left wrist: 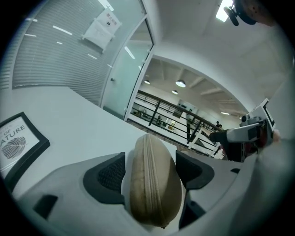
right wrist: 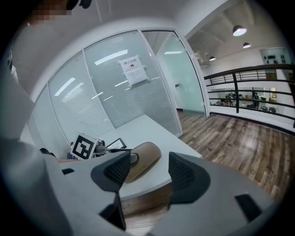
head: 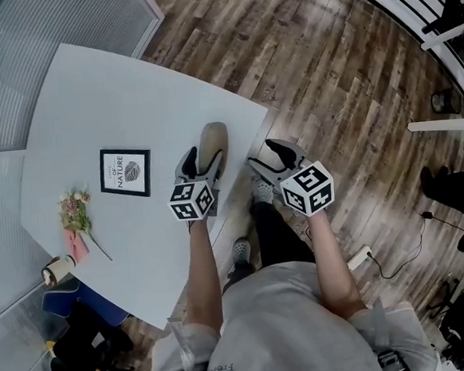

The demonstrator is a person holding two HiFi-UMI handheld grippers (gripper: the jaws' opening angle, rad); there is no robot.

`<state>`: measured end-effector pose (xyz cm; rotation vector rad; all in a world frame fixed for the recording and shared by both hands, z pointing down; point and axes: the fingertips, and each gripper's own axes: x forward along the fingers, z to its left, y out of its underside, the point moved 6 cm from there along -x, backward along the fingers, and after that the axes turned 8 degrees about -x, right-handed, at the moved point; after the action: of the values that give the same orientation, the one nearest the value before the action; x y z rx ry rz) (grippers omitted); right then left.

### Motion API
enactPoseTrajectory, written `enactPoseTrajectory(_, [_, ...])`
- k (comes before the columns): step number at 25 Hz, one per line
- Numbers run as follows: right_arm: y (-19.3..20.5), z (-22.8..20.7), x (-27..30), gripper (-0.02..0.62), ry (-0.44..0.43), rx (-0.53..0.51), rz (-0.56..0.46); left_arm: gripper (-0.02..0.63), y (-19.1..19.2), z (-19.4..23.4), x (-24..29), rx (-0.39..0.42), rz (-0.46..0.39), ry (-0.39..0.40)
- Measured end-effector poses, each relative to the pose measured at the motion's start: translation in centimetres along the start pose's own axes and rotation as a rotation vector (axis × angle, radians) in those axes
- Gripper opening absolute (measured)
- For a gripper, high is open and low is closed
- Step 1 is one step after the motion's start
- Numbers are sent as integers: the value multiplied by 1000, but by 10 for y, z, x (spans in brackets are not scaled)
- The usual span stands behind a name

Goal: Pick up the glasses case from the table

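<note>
Your left gripper (head: 202,164) stands wide open around the tan glasses case (head: 212,138); your right gripper (head: 272,160), at its 3 o'clock, is open and empty

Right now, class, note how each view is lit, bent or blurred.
Head view: sharp, evenly lit across the table. Left gripper view: fisheye-bent, dark corners, glasses case close and slightly soft. Right gripper view: same bending, ceiling lamp glares.
</note>
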<state>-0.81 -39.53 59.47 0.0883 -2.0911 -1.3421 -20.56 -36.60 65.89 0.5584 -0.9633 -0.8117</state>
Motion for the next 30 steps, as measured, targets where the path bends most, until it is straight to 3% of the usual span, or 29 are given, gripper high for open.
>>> enactPoseTrajectory(15, [-2, -8, -30, 236, 60, 42, -43, 312, 18, -22, 17, 0, 113, 14])
enactPoseTrajectory(21, [8, -20, -37, 235, 86, 126, -89, 298, 22, -34, 22, 93, 161, -38])
enactPoseTrajectory(24, [7, -21, -36, 233, 81, 132, -92, 290, 24, -36, 21, 163, 187, -67])
enactPoseTrajectory(30, [0, -22, -38, 230, 62, 114, -96, 277, 18, -37, 14, 214, 193, -97])
